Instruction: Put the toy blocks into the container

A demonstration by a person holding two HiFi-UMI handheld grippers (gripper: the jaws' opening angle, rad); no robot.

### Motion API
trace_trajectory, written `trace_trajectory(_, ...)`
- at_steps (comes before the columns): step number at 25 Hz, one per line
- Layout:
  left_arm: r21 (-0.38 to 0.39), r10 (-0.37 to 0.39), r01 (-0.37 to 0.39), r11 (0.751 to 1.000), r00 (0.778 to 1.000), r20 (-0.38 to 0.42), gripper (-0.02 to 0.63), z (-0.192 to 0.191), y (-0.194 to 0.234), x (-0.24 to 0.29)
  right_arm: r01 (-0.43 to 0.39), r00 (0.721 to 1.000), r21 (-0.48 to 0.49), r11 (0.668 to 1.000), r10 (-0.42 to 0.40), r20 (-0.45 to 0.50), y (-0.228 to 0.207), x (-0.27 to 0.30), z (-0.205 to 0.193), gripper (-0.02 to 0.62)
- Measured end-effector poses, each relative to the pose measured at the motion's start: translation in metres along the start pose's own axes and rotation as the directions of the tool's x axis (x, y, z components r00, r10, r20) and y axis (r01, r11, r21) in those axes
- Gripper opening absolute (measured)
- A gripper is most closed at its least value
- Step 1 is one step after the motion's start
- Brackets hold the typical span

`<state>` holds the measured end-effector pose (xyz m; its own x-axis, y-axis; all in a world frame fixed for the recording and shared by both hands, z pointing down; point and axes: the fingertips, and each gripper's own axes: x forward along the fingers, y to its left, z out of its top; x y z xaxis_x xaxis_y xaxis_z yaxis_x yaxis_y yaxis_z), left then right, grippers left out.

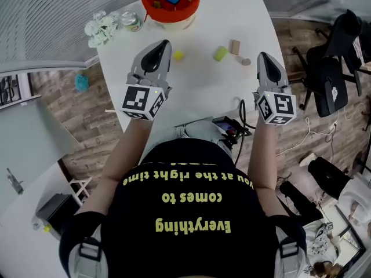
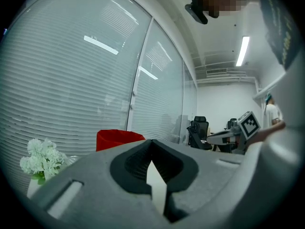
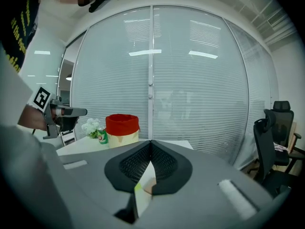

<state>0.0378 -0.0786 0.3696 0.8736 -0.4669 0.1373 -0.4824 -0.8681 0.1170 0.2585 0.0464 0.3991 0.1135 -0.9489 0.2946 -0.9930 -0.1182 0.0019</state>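
Observation:
The red container (image 1: 170, 7) stands at the table's far edge with several coloured blocks inside; it also shows as a red rim (image 2: 119, 138) and as a red-topped tub (image 3: 122, 128). Loose on the white table (image 1: 197, 91) lie a small yellow block (image 1: 178, 55), a green block (image 1: 220, 53), a brown block (image 1: 235, 46) and a little brown round piece (image 1: 246, 61). My left gripper (image 1: 163, 44) (image 2: 151, 142) hovers just left of the yellow block, jaws shut and empty. My right gripper (image 1: 264, 57) (image 3: 151, 142) is to the right of the round piece, shut, holding nothing.
White flowers (image 1: 101, 29) and a green can (image 1: 130, 21) stand left of the container. A dark device with cables (image 1: 229, 126) lies at the table's near edge. Office chairs (image 1: 336, 68) stand on the floor to the right.

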Motion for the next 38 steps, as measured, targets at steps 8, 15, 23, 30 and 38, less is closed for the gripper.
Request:
trace_trajectory(8, -0.008, -0.039, 0.039, 0.999, 0.999, -0.029, -0.002, -0.014, -0.016, 0.017, -0.001, 0.999, 0.029, 1.0, 0.002, -0.05, -0.008, -0.001, -0.023, 0.021)
trace_trajectory(15, -0.012, -0.064, 0.063, 0.998, 0.997, -0.054, -0.002, -0.023, -0.024, 0.028, -0.008, 0.996, 0.057, 0.998, 0.013, -0.092, -0.015, 0.004, -0.041, 0.04)
trace_trajectory(23, -0.016, -0.078, 0.077, 0.997, 0.995, -0.066, -0.002, -0.03, -0.027, 0.034, -0.027, 0.988, 0.076, 0.997, 0.038, -0.152, -0.016, 0.013, -0.066, 0.055)
trace_trajectory(30, -0.029, -0.073, 0.071, 0.997, 0.994, -0.08, -0.002, -0.043, -0.024, 0.04, -0.038, 0.978, 0.083, 0.996, 0.054, -0.201, -0.017, 0.021, -0.089, 0.092)
trace_trajectory(38, -0.035, -0.065, 0.062, 0.997, 0.993, -0.099, -0.002, -0.056, -0.022, 0.047, -0.052, 0.96, 0.141, 0.989, 0.088, -0.265, -0.022, 0.032, -0.126, 0.123)
